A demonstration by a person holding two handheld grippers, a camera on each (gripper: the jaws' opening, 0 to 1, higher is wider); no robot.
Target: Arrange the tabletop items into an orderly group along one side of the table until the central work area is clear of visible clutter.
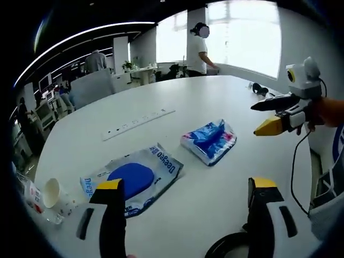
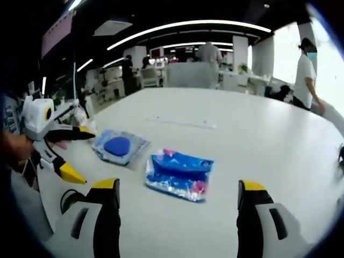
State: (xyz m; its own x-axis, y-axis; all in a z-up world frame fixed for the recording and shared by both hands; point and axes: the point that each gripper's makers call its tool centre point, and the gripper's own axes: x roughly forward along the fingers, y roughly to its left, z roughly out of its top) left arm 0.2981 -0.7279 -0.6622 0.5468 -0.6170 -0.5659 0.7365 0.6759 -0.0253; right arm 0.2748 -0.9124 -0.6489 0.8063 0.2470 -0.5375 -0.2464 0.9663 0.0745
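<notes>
Left gripper view: the left gripper is seen from behind, its two yellow-tipped jaws spread wide apart with nothing between them, raised above the white table. Ahead of the jaws, a flat wipes pack with a blue oval lid is lying near the table edge. Just beside it, towards the middle of the table, a blue tissue packet is placed; the two packs are close but not touching. A white power strip is lying further away on the table. A paper cup is lying on its side at the table edge, next to some clear wrapping. The right gripper is entering from the right side, held by a hand, with its jaws parted and holding nothing.

In the right gripper view, the right gripper is also released, jaws wide, and the tissue packet is lying just ahead between them. The wipes pack is seen further left. The left gripper is seen at the left, jaws parted. A person in a white shirt is standing behind the table.
</notes>
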